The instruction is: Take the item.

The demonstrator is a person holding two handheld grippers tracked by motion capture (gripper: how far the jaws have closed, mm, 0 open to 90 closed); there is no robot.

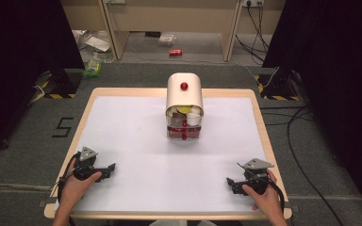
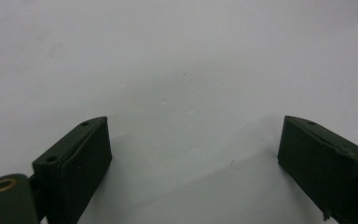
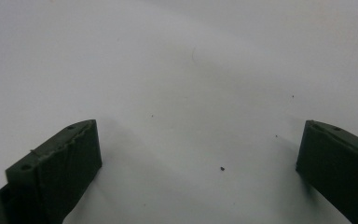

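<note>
Fingers of left gripper (image 2: 193,154) and right gripper (image 3: 198,161) spread apart; high view adds the cabinet (image 1: 184,106)

I count two grippers: my left gripper (image 1: 107,168) at the lower left of the high view, my right gripper (image 1: 232,182) at the lower right. Two hands, left hand (image 1: 78,184) and right hand (image 1: 263,197), one on each. Four black jaws in all, two spread wide apart in each gripper view. One table (image 1: 136,92), one white sheet (image 1: 136,141) over it. One cream box (image 1: 185,106) at upper centre, with three red knobs: top knob (image 1: 184,86), middle knob (image 1: 184,124), bottom knob (image 1: 184,136). One red can (image 1: 175,52) on the floor, top of frame.
</note>
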